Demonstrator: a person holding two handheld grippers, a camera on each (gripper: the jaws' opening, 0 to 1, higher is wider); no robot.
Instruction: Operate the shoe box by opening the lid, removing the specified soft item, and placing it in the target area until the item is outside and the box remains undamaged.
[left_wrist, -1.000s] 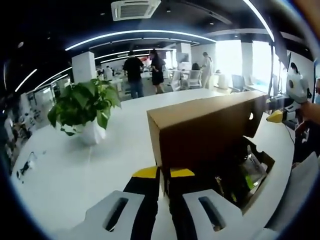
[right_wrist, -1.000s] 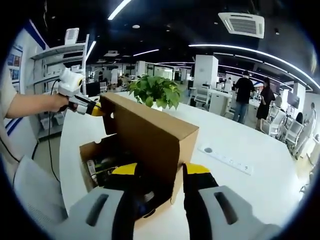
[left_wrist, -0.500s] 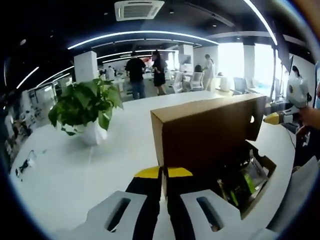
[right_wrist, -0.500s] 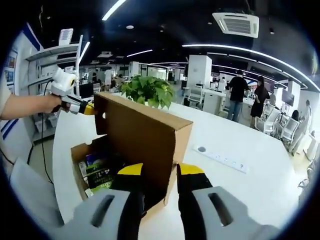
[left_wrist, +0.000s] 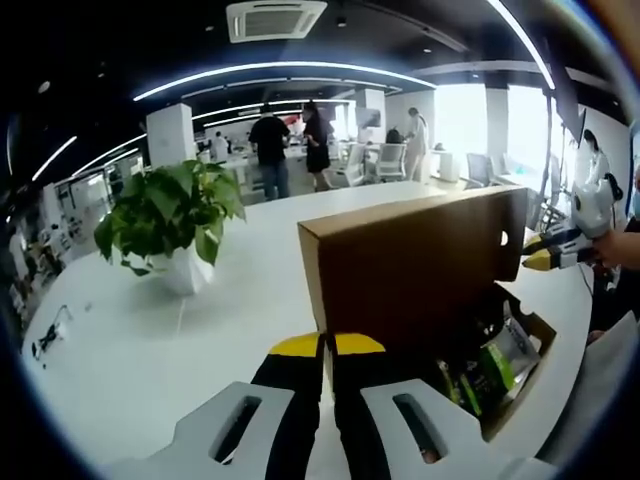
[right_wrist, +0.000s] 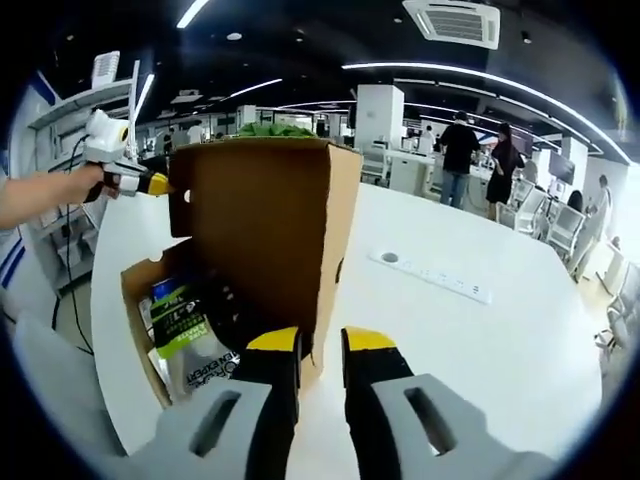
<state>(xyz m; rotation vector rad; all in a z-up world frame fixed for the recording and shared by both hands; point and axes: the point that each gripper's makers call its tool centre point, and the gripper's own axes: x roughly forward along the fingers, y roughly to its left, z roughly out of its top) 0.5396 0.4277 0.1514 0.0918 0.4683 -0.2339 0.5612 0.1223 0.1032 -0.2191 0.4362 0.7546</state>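
Your left gripper (left_wrist: 327, 348) clamps the raised cardboard lid (left_wrist: 415, 265) at its corner. Your right gripper (right_wrist: 318, 343) nearly closes around the same lid's (right_wrist: 265, 235) opposite corner. A packaged item (right_wrist: 190, 345) lies inside the open shoe box (right_wrist: 138, 322).

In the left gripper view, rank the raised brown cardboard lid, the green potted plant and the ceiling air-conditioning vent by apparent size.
1. Raised brown cardboard lid, largest, though nearest the camera.
2. Green potted plant.
3. Ceiling air-conditioning vent, smallest, but far off, so true size is unsure.
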